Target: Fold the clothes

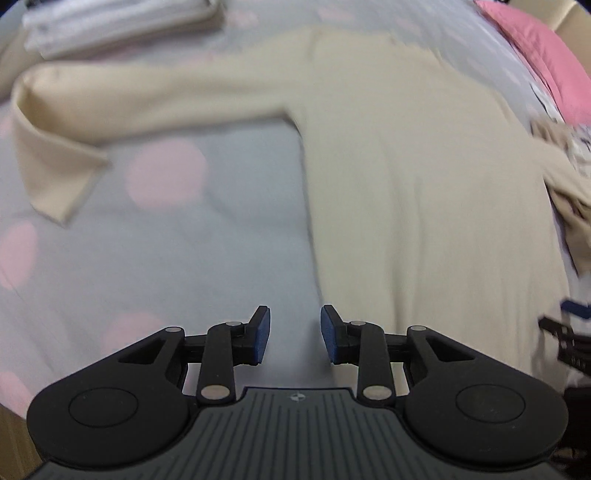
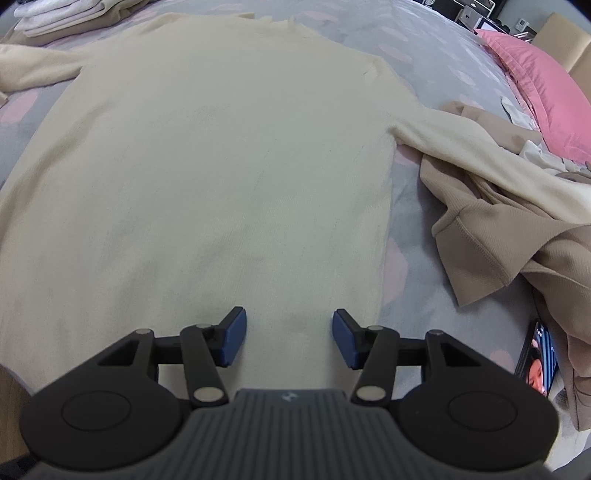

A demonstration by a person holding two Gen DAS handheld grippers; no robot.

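Note:
A cream long-sleeved sweater (image 1: 406,166) lies spread flat on the bed. Its left sleeve (image 1: 147,96) stretches out sideways, with the cuff end bent down. My left gripper (image 1: 295,325) is open with nothing between its blue pads. It hangs over bare sheet just beside the sweater's left side edge, and this view is motion-blurred. In the right wrist view the sweater's body (image 2: 221,166) fills the middle. My right gripper (image 2: 289,328) is open over the lower part near the right side edge, with nothing held. The right sleeve (image 2: 480,151) runs off across a tan garment.
The sheet (image 1: 184,258) is grey with pink dots. A stack of folded clothes (image 2: 62,14) sits at the far left. A crumpled tan garment (image 2: 498,240) lies to the right, with a pink pillow (image 2: 546,85) beyond it and a phone (image 2: 537,362) near the bed's edge.

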